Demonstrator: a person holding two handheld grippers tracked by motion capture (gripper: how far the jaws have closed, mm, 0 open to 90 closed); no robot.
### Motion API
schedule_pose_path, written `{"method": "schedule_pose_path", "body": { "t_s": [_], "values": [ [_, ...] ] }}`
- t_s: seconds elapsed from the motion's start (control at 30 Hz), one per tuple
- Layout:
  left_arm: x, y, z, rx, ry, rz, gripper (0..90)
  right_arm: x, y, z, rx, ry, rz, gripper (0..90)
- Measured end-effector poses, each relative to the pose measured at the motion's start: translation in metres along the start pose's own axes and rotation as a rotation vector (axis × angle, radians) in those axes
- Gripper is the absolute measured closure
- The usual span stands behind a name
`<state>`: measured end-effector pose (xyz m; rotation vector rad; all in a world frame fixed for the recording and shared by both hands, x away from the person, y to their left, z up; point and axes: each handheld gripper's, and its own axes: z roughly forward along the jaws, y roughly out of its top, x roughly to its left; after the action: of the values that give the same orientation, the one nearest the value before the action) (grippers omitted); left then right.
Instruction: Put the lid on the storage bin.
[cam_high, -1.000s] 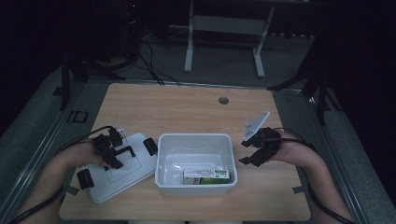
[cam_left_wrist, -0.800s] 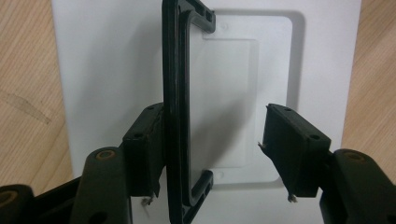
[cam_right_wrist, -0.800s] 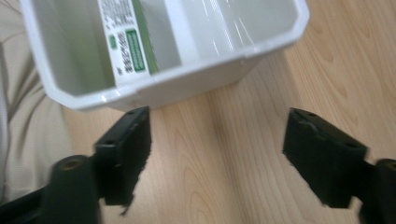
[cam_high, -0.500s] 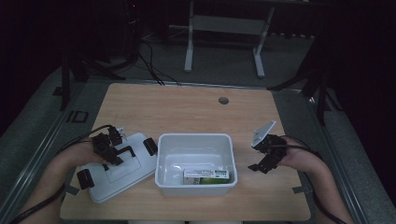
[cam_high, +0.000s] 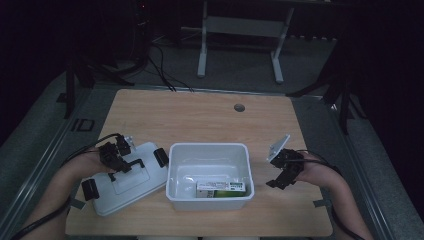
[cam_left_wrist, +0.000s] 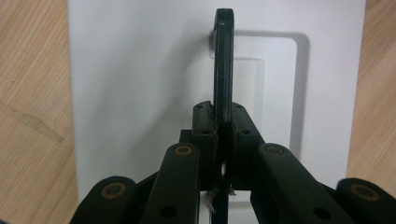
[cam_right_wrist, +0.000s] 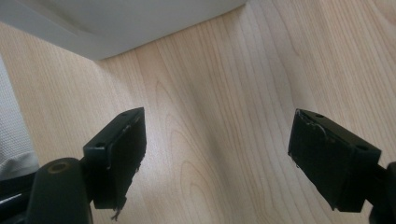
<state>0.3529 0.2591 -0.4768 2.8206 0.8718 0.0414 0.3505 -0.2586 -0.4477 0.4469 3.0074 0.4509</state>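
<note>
Two grippers concern us. Our left gripper (cam_high: 116, 156) sits over the white lid (cam_high: 131, 186) that lies flat on the table (cam_high: 200, 115), just left of the white bin (cam_high: 209, 175). Its jaws have just been closing, and in the left gripper view we see our left gripper (cam_left_wrist: 223, 135) clamped on the lid's dark handle (cam_left_wrist: 223, 70), which stands on edge between the pads and runs away from the camera. Our right gripper (cam_high: 280, 176) hangs low over bare wood to the right of the bin; its jaws have just been opening, and in the right gripper view they stand wide apart with nothing between them, only table grain.

We cannot read the print on the small box (cam_high: 220, 188) lying in the bin against its near wall. The near part of the handle is hidden behind the jaw links, and the room beyond the table is too dark to make out.

Both forearms enter over the near table edge. Open wood lies across the whole far half of the table, and a strip remains to the right of the bin.
</note>
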Motion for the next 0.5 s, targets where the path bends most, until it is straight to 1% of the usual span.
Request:
{"method": "schedule_pose_path", "body": {
  "t_s": [0.13,0.2,0.23,0.37,0.43,0.5],
  "values": [
    [0.000,-0.002,-0.006,-0.011,0.008,-0.005,84.2,0.000,-0.002,0.000,-0.003,0.000,0.008,18.8],
    [-0.001,-0.005,-0.014,-0.023,0.009,-0.010,84.2,0.001,-0.003,-0.001,-0.004,0.003,0.008,18.8],
    [-0.001,-0.006,-0.017,-0.022,0.012,-0.003,84.2,0.001,-0.003,-0.001,-0.005,0.002,0.009,18.8],
    [-0.003,-0.007,-0.025,-0.020,0.021,0.001,84.2,0.001,-0.003,-0.001,-0.012,0.003,0.014,18.8],
    [-0.004,-0.008,-0.029,-0.031,0.023,-0.003,84.3,0.001,-0.004,-0.001,-0.013,0.005,0.011,18.8],
    [-0.006,-0.007,-0.035,-0.031,0.014,0.011,84.3,0.002,-0.004,-0.001,-0.010,0.007,0.011,18.8]
  ]
}}
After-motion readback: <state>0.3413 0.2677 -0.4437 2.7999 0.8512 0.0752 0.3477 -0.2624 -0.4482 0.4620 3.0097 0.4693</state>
